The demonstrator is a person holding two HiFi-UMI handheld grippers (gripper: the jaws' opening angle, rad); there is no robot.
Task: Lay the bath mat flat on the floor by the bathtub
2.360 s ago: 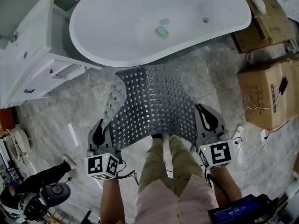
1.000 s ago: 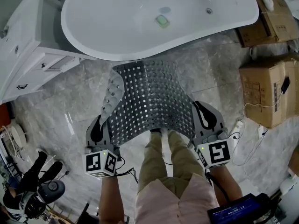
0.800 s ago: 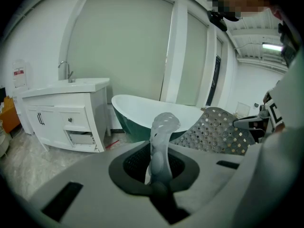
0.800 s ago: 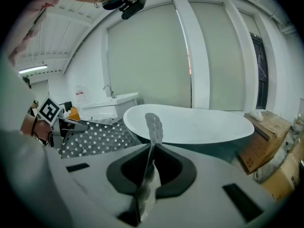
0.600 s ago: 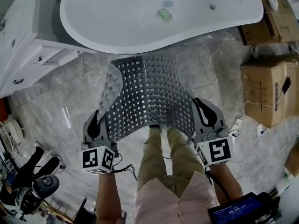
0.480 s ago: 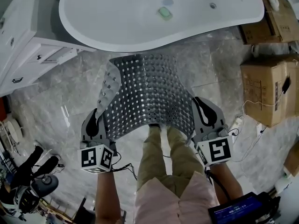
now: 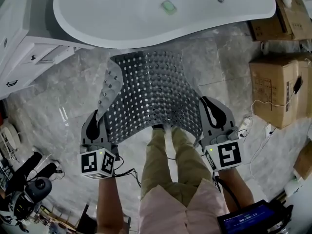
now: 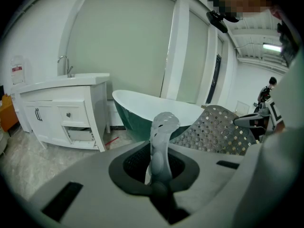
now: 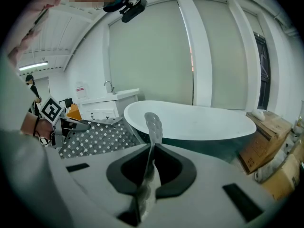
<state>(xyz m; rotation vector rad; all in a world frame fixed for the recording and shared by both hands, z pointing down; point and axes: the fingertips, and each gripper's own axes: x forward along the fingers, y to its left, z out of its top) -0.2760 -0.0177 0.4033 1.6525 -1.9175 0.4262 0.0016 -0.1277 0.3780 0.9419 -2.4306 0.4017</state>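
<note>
The grey perforated bath mat hangs spread in the air between my two grippers, above the marble floor in front of the white bathtub. Its left edge curls over and shows a paler underside. My left gripper is shut on the mat's near left corner. In the left gripper view a strip of mat stands pinched in that gripper. My right gripper is shut on the near right corner, and the mat's edge rises from its jaws.
A white vanity cabinet stands left of the tub. Cardboard boxes and loose cables lie to the right. The person's legs are below the mat. Dark equipment sits at the lower left.
Both grippers keep their hold on the mat. The left gripper has drifted a little left, spreading the mat wider, and the tub has slid higher in the head view.
</note>
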